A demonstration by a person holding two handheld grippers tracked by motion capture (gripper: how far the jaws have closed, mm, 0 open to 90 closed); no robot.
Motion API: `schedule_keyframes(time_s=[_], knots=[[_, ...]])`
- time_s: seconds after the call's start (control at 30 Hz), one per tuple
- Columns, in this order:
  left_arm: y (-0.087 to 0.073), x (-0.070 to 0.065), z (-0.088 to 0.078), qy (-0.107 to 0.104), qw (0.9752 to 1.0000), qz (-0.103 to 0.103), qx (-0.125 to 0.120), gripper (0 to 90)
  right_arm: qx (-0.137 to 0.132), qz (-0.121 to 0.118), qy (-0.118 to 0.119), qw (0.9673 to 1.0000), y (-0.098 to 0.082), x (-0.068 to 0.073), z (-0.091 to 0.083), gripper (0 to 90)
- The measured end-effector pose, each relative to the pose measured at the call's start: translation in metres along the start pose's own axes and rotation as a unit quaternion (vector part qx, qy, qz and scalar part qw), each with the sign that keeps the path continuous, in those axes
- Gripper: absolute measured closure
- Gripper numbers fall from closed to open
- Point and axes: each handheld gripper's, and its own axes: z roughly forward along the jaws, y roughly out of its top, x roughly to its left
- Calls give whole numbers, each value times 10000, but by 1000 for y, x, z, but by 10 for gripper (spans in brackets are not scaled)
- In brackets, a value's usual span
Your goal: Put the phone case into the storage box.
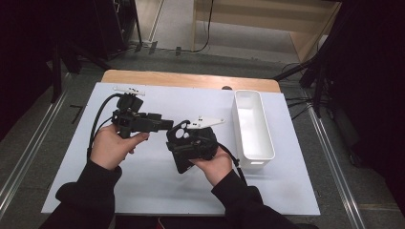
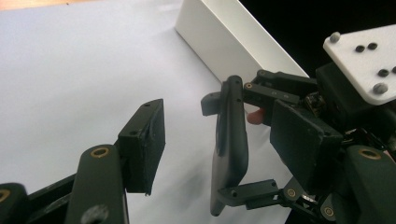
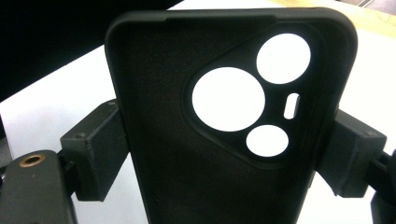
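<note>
1. Item: black phone case [image 3: 224, 121], above mid-worktop [image 1: 157, 186], left of the white bin [image 1: 253, 125].
2. My right tool [image 1: 184, 143] clamps its long edges; keep that squeeze steady.
3. My left tool [image 1: 167, 125] stands open, empty; keep it clear.

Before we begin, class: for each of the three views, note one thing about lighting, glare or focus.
High view: the white table is evenly lit, its surroundings dark. Left gripper view: the white bin is bright, the near black jaws slightly soft. Right gripper view: the phone case is dim against the bright table, whose white glows through its camera holes; the edges are soft.
</note>
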Motion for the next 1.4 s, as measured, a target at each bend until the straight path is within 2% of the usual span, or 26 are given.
schedule_keyframes(time_s=[0.1,0.13,0.27,0.37,0.5,0.73,0.97,1.03,1.13,1.4], knots=[[0,3,-4,20,10000,4,-73,351,15,-31,4,10000,-1,0,0,124],[0,4,-5,98,9999,14,-70,350,30,-22,15,10000,-2,1,-1,124],[0,9,-9,172,9997,-35,-143,350,51,-33,60,10000,-3,2,-1,124],[0,13,-10,256,9995,5,-181,304,77,-2,106,9999,-2,2,-2,124],[-3,19,-5,344,9993,115,-120,304,73,-17,103,9999,-2,1,-4,124],[-11,29,8,182,9998,113,37,304,22,-2,108,9999,1,-2,-9,124],[-20,35,18,153,9993,348,-15,303,-20,-38,147,9999,3,-5,-14,124],[-23,33,20,208,9987,463,-45,303,-30,-35,171,9998,4,-6,-15,124],[-28,33,24,218,9981,568,38,303,-36,-45,159,9999,4,-7,-16,124],[-47,34,30,84,9975,708,-13,272,-38,-50,222,9997,5,-9,-19,124]])
